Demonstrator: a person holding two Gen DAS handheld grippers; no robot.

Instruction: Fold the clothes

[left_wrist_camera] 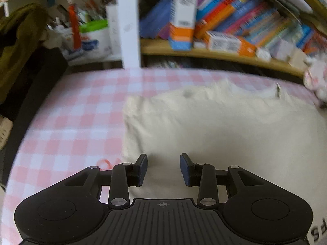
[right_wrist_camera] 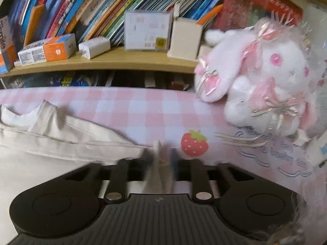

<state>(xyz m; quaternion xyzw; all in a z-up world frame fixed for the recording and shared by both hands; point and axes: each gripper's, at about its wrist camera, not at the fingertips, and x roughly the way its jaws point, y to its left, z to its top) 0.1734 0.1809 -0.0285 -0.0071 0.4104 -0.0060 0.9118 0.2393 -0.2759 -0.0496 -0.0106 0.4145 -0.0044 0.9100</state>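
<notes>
Left gripper (left_wrist_camera: 163,168), jaws apart and empty, hovers over the cream garment (left_wrist_camera: 214,126); right gripper (right_wrist_camera: 160,159) pinches the garment's edge on the checked surface (right_wrist_camera: 126,106).

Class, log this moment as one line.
left tool: open, over garment | right tool: shut on garment edge | surface: checked cloth

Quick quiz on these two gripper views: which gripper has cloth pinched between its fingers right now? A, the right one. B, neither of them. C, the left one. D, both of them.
A: in the right wrist view the right gripper has a fold of the cream garment standing up between its closed-in fingers, while the left gripper hangs open over the garment with nothing between its pads.
</notes>
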